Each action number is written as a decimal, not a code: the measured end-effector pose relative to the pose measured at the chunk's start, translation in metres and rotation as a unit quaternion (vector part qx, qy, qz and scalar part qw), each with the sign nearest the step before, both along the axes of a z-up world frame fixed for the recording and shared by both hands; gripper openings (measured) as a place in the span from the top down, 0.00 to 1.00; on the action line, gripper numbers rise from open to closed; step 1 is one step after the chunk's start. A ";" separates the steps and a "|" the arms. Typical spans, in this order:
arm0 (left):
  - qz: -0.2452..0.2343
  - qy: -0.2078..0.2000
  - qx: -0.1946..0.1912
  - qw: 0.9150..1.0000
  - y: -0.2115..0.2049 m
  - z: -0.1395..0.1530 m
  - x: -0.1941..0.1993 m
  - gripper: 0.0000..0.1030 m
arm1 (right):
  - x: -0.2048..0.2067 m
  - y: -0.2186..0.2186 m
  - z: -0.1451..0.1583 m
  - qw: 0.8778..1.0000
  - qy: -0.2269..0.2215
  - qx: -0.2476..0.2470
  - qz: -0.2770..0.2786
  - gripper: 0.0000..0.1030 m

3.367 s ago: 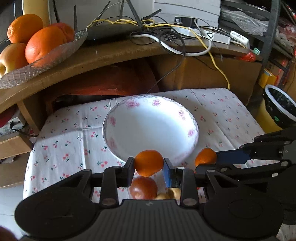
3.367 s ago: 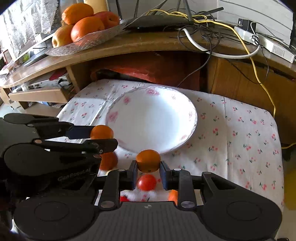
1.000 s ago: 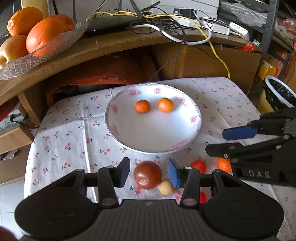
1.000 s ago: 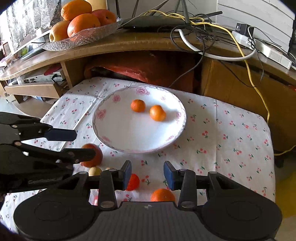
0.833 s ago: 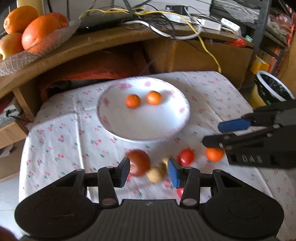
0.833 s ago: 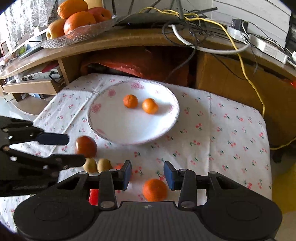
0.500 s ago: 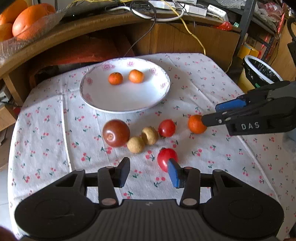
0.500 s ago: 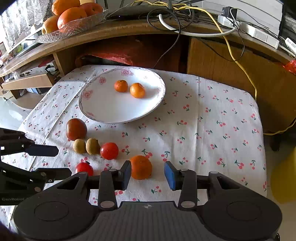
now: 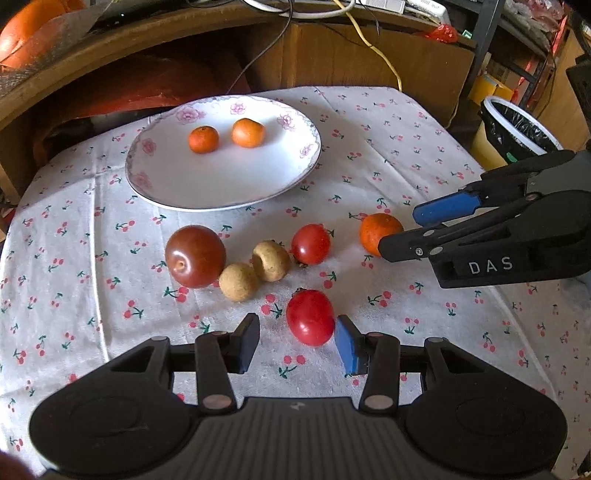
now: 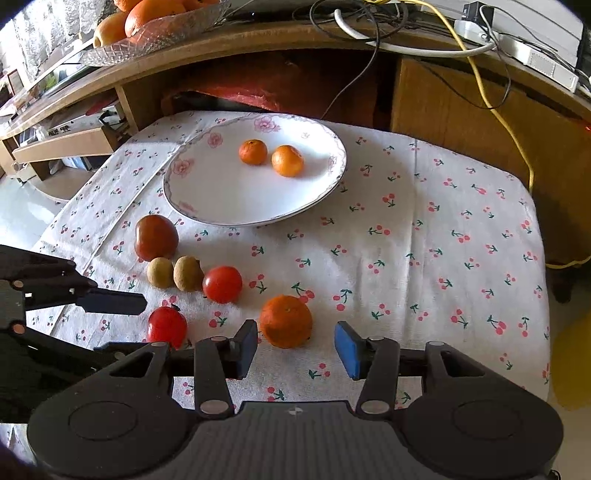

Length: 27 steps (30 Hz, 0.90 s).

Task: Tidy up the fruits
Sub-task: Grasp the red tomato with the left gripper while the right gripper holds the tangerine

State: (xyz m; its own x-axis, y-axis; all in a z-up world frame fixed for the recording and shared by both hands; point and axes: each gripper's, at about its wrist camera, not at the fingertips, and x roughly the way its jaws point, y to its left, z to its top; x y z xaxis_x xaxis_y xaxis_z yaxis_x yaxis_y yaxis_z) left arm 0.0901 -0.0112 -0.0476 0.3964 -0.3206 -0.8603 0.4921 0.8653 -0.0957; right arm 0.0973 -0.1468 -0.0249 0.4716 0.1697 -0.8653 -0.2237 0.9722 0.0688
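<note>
A white floral plate (image 9: 177, 184) (image 10: 207, 199) holds two small oranges (image 9: 203, 139) (image 10: 287, 160). On the cherry-print cloth lie a dark red tomato (image 9: 195, 256), two brown round fruits (image 9: 238, 281), two red tomatoes and one orange. My left gripper (image 9: 297, 341) is open, with a red tomato (image 9: 310, 317) (image 10: 167, 327) just ahead between its fingers. My right gripper (image 10: 295, 347) is open too, low over the cloth, and the loose orange (image 10: 286, 321) (image 9: 380, 233) lies at its fingertips, nearer the left finger.
A wooden shelf (image 10: 258, 44) behind the table carries a glass dish of large oranges (image 10: 147, 22) and tangled cables (image 10: 424, 33). A lined bin (image 9: 517, 129) stands at the right. The cloth's right half (image 10: 461, 240) is bare.
Both grippers let go of their small oranges, which now lie on the plate. Both have pulled back and dropped low, the left to the red tomato, the right to the loose orange.
</note>
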 end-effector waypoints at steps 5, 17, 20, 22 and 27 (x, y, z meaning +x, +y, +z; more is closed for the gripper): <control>-0.005 -0.007 0.010 1.000 -0.003 -0.004 -0.001 0.49 | 0.005 0.004 -0.005 1.000 0.005 -0.001 0.007 0.58; -0.006 -0.019 0.005 1.000 -0.008 -0.005 0.001 0.54 | 0.012 0.006 -0.014 1.000 0.018 -0.016 0.008 0.63; -0.010 -0.017 0.004 1.000 -0.010 -0.005 0.001 0.59 | 0.011 0.008 -0.012 1.000 0.021 -0.013 0.012 0.73; -0.017 -0.018 0.008 1.000 -0.011 -0.005 -0.001 0.63 | 0.010 0.009 -0.012 0.999 0.022 -0.019 0.015 0.73; -0.038 -0.021 0.007 0.999 -0.012 -0.001 -0.005 0.65 | 0.006 0.010 -0.009 0.999 0.028 -0.019 0.019 0.74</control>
